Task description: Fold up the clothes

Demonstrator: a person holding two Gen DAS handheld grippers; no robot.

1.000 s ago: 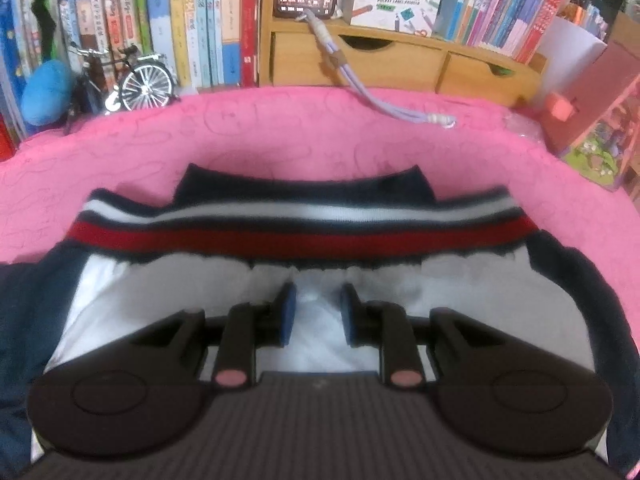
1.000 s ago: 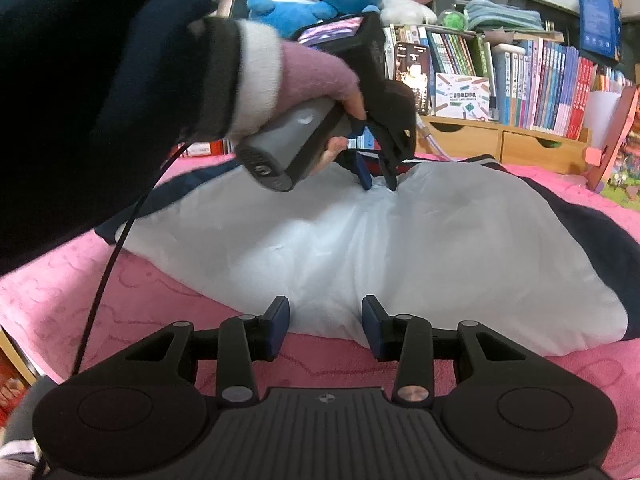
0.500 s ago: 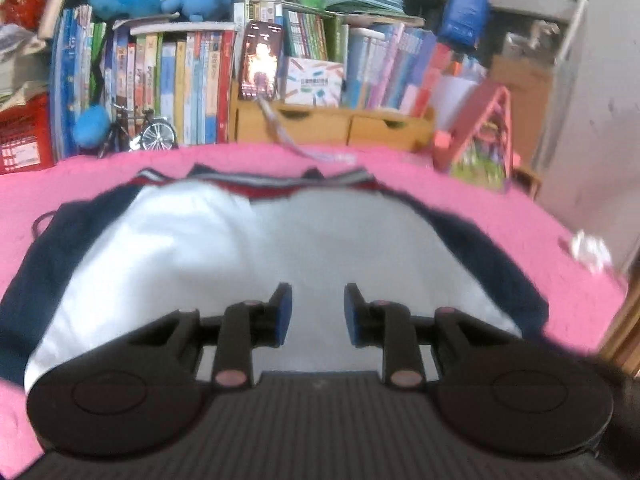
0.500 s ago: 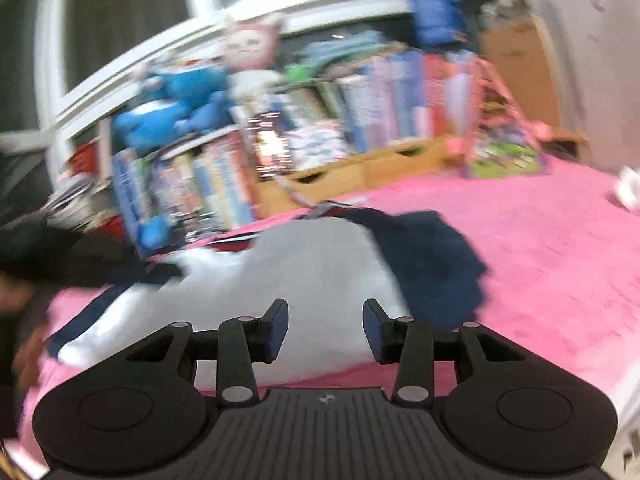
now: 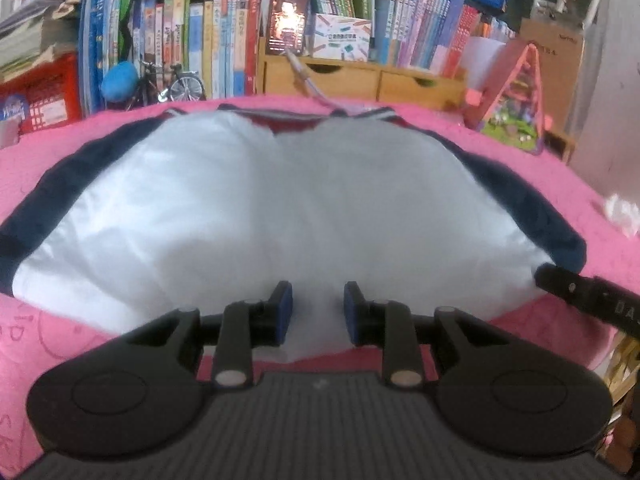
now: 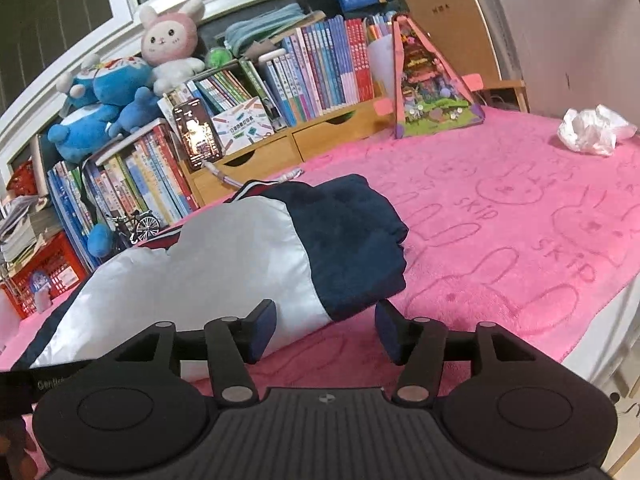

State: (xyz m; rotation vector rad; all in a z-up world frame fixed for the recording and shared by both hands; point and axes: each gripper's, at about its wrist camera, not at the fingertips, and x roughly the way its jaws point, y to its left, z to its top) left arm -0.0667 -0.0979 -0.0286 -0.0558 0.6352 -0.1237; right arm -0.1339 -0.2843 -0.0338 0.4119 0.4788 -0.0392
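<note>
My left gripper (image 5: pixel 316 312) hovers open over the white-and-navy jacket (image 5: pixel 280 208); my right gripper (image 6: pixel 325 330), jaws just widened, seems empty.

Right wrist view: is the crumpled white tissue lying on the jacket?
No. The crumpled white tissue lies on the pink blanket near the wall, well apart from the jacket.

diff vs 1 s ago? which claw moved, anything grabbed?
Left claw backed away from the striped collar to the near hem of the jacket. Right claw swung toward the navy sleeve; its jaws have just been opening, with nothing between them. Neither holds anything. Jacket still flat on the pink blanket.
</note>
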